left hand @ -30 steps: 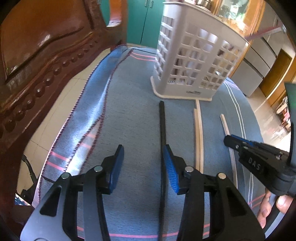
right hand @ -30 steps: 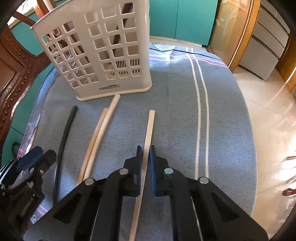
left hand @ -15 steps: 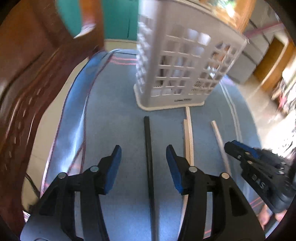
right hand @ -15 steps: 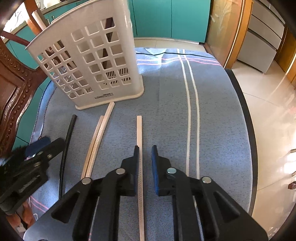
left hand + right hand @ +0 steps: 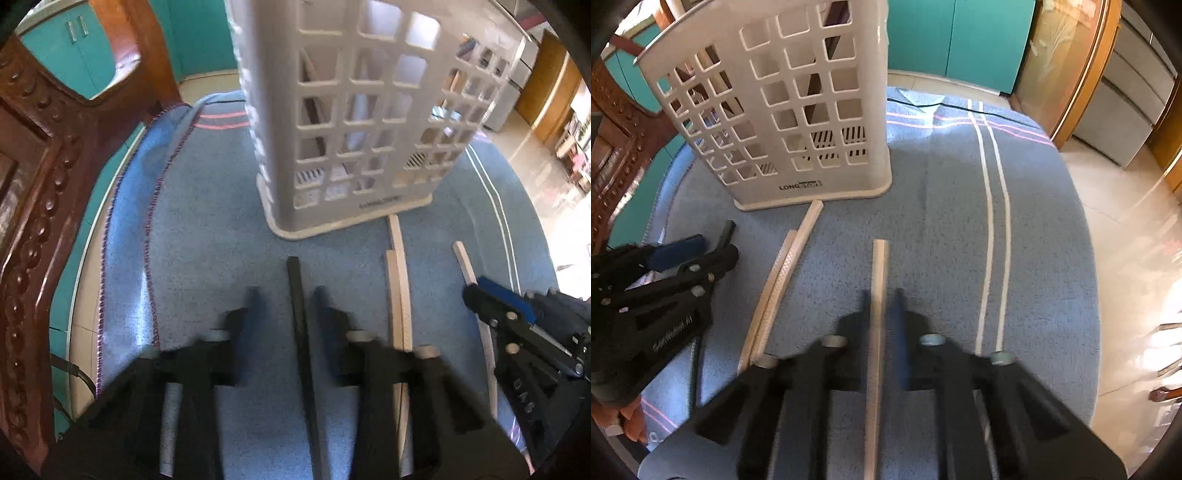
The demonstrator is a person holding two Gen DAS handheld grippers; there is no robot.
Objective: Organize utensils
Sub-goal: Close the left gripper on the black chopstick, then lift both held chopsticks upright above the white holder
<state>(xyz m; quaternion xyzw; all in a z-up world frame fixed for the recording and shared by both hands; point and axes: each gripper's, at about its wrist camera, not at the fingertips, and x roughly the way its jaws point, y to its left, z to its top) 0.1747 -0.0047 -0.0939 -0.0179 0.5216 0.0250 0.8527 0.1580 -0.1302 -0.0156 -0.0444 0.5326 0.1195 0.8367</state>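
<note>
- I see a blue cloth point(image 5: 960, 229) covering the table, with two white stripes running from 12 to 6 o'clock on its right part.
- A carved wooden chair point(image 5: 40, 192) fills my left camera from 8 to 11 o'clock, off the table's edge.
- One white lattice basket point(image 5: 798, 122) stands upright at 11 o'clock in my right view, 12 to 1 o'clock in my left; sticks lean inside it.
- I count four chopsticks lying on the cloth: one black, three pale.
- The pale pair point(image 5: 783, 273) lies side by side and touching, the longer one's far tip meeting the basket's base.
- My left gripper point(image 5: 284, 306) is spread wide, its fingers either side of the black chopstick point(image 5: 299, 314); motion blur hides any contact.
- My right gripper point(image 5: 881, 314) has its fingers narrowly apart around the single pale chopstick point(image 5: 878, 295); I cannot tell whether they pinch it.
</note>
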